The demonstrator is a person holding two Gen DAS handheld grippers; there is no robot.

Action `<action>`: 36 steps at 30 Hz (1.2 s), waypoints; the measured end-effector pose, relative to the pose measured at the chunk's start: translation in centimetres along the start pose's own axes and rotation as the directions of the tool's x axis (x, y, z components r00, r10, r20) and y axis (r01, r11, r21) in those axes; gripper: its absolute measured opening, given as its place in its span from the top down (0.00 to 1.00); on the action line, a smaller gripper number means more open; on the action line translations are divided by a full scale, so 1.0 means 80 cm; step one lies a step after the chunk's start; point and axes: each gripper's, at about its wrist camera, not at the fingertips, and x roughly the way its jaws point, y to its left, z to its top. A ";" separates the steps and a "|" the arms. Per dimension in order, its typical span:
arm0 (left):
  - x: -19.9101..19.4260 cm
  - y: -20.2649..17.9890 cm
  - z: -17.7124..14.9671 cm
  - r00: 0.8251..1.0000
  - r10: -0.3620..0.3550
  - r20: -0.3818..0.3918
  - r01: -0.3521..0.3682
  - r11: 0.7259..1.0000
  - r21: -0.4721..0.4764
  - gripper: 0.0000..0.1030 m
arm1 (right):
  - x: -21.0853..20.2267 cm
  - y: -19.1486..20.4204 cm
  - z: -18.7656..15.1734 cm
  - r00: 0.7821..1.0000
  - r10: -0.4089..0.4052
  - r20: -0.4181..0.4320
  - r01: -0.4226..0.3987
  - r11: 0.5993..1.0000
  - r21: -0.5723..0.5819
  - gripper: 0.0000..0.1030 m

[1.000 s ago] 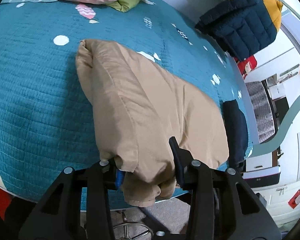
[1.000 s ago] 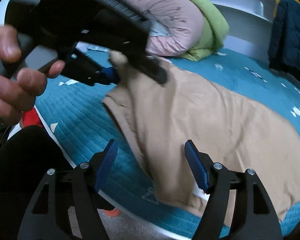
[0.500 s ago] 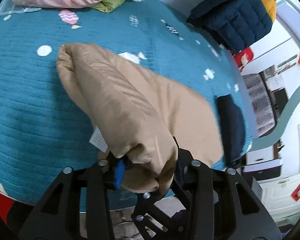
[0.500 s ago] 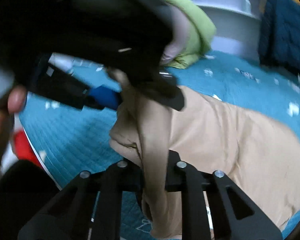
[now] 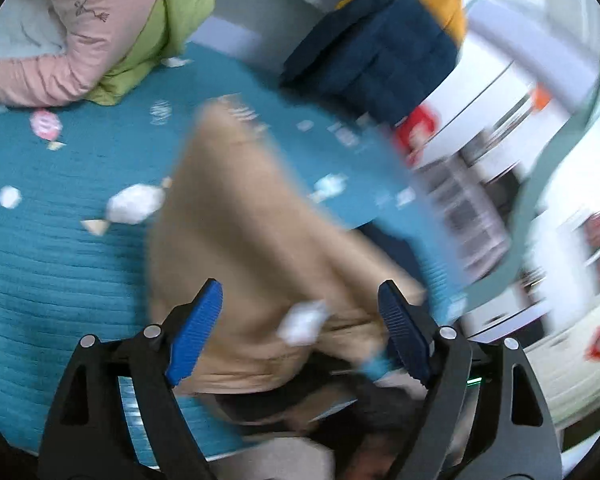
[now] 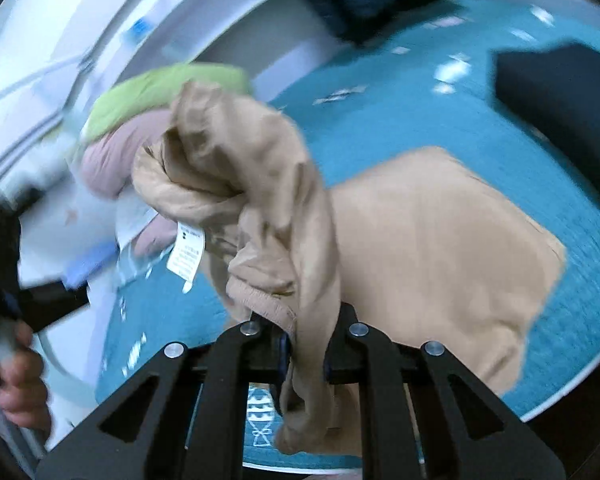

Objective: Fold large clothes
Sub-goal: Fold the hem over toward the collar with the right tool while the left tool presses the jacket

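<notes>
A large tan garment (image 5: 236,248) lies on the teal quilted bed cover (image 5: 52,248). My left gripper (image 5: 300,332) is open and empty, its blue pads (image 5: 194,332) spread above the garment's near edge. The view is motion-blurred. My right gripper (image 6: 306,354) is shut on a bunched fold of the tan garment (image 6: 252,184), lifted above the bed, with a white care label (image 6: 187,254) hanging from it. The rest of the garment (image 6: 440,248) lies flat on the cover (image 6: 440,120) to the right.
A pink and green bundle of clothes (image 5: 100,28) lies at the far side of the bed. A navy and yellow padded jacket (image 5: 388,44) hangs beyond it. A dark folded item (image 6: 560,96) lies at the right. The hand holding the other gripper (image 6: 16,384) shows at the lower left.
My left gripper has let go of the tan garment and opened. My right gripper has closed on the bunched fold and lifted it.
</notes>
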 end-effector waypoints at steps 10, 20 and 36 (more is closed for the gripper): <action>0.083 0.025 -0.037 0.986 0.069 -0.151 -0.078 0.995 -0.055 0.21 | -0.008 -0.032 0.002 0.991 0.124 -0.039 -0.118 0.985 0.127 0.89; 0.062 0.025 -0.022 0.994 0.060 -0.093 -0.067 0.995 -0.068 0.20 | -0.035 -0.058 0.037 0.985 0.162 0.064 -0.174 0.933 0.316 0.89; 0.108 0.062 -0.091 0.966 0.148 -0.213 -0.168 0.983 -0.075 0.20 | -0.016 -0.189 -0.022 0.988 0.131 -0.078 -0.042 0.725 0.688 0.79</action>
